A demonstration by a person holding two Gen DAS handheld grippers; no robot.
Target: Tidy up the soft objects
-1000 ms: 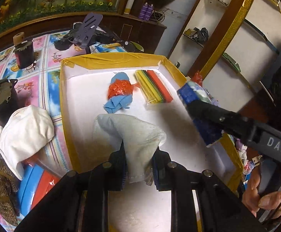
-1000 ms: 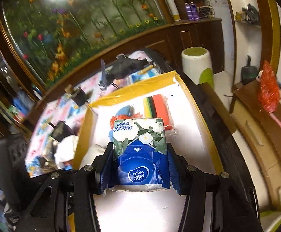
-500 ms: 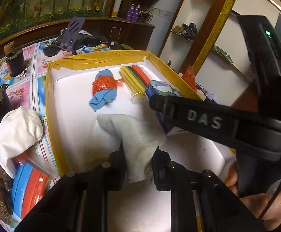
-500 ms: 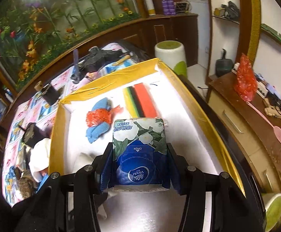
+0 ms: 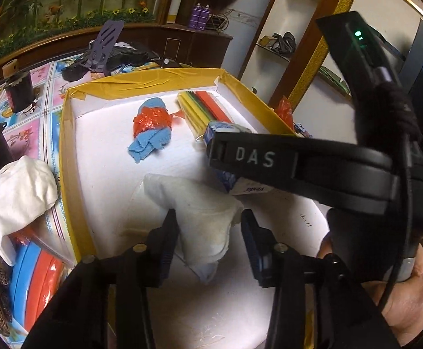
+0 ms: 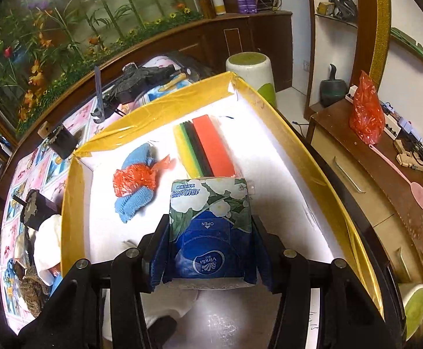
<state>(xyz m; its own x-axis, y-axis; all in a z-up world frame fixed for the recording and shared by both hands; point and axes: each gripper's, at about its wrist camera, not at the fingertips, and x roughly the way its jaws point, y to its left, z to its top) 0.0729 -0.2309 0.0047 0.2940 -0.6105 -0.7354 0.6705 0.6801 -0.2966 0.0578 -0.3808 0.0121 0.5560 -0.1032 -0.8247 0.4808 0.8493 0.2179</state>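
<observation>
My left gripper point(image 5: 208, 232) has just been opening: its fingers point(image 5: 168, 232) now stand off the white cloth point(image 5: 202, 218), which lies loose between them. The tissue pack point(image 6: 211, 232) between my right fingers has sunk nearer the tray floor point(image 6: 269, 203).

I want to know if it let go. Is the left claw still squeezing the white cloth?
Apart. The left wrist view shows the left claw has just been opening: the white cloth lies between the fingers, with a clear gap on the right side.
</observation>
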